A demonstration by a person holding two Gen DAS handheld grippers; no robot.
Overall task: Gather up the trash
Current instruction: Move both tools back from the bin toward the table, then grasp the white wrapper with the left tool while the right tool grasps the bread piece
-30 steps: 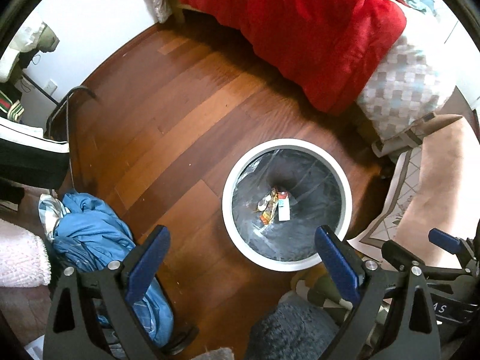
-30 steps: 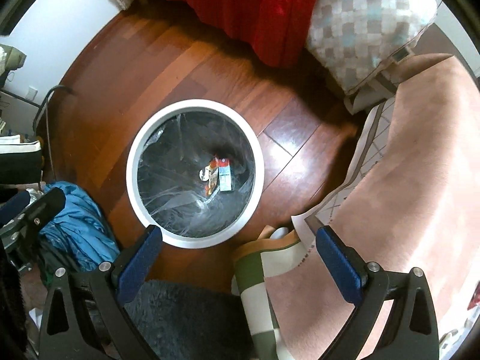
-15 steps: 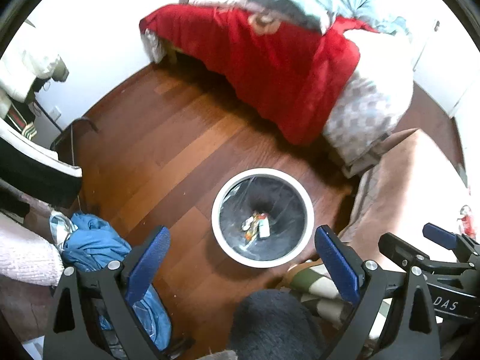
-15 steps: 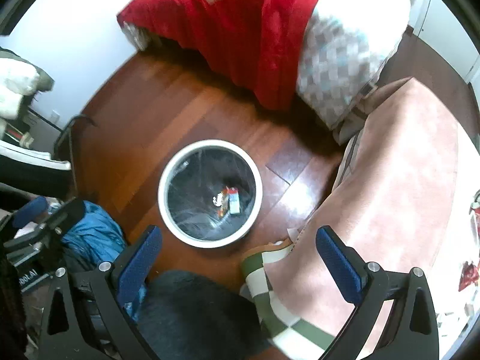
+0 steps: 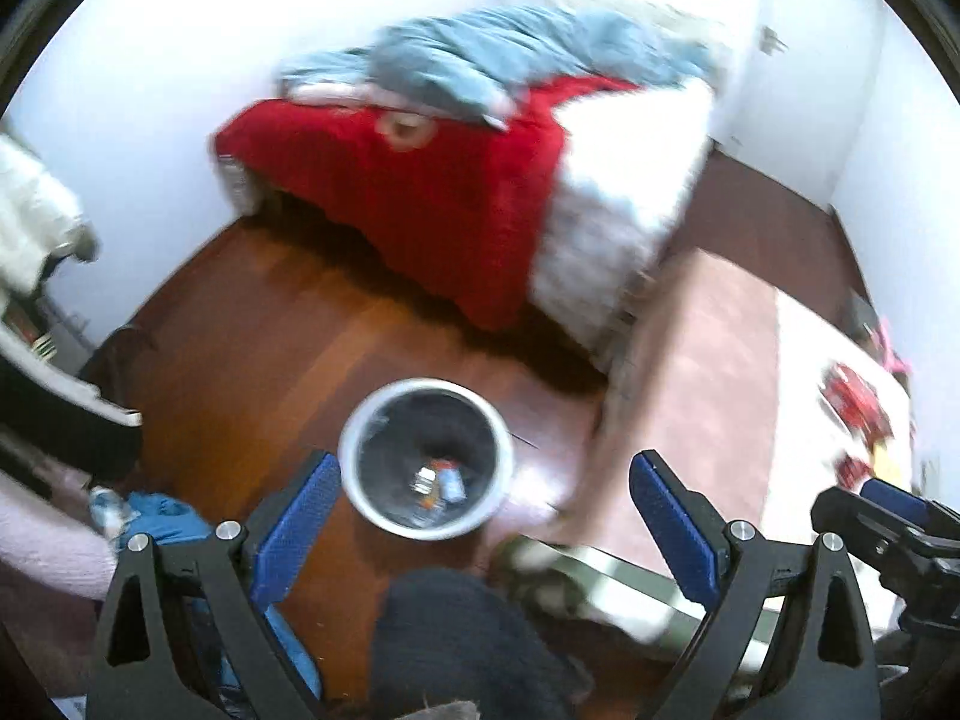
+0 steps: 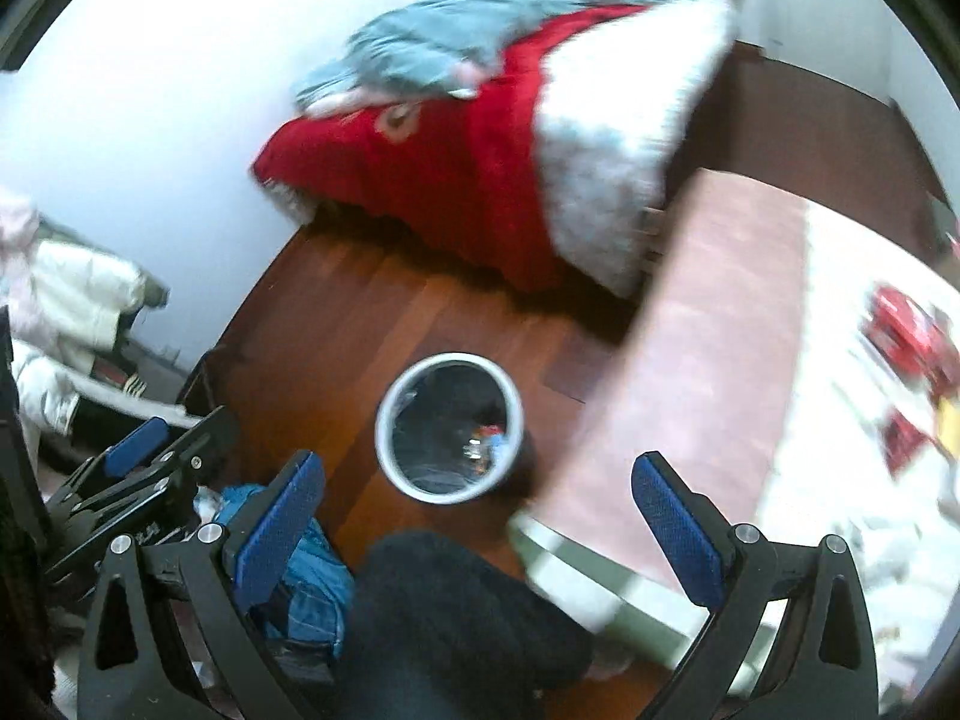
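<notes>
A round white trash bin (image 5: 360, 480) with a clear liner stands on the wooden floor, with a few wrappers (image 5: 441, 480) at its bottom; it also shows in the right wrist view (image 6: 387, 450). My left gripper (image 5: 486, 528) is open and empty, high above the bin. My right gripper (image 6: 480, 528) is open and empty, also well above it. Red wrappers (image 6: 906, 330) lie on a white surface at the right; they also show in the left wrist view (image 5: 852, 396). Both views are blurred.
A bed with a red blanket (image 5: 432, 198) stands against the far wall. A pink cloth-covered table (image 6: 714, 348) is at the right. A blue garment (image 6: 300, 564) lies on the floor at the left. A dark trouser leg (image 6: 444, 618) is at the bottom centre.
Both grippers have risen and tilted up away from the bin, which now looks smaller. More of the bed, the walls and the white surface with red wrappers has come into view.
</notes>
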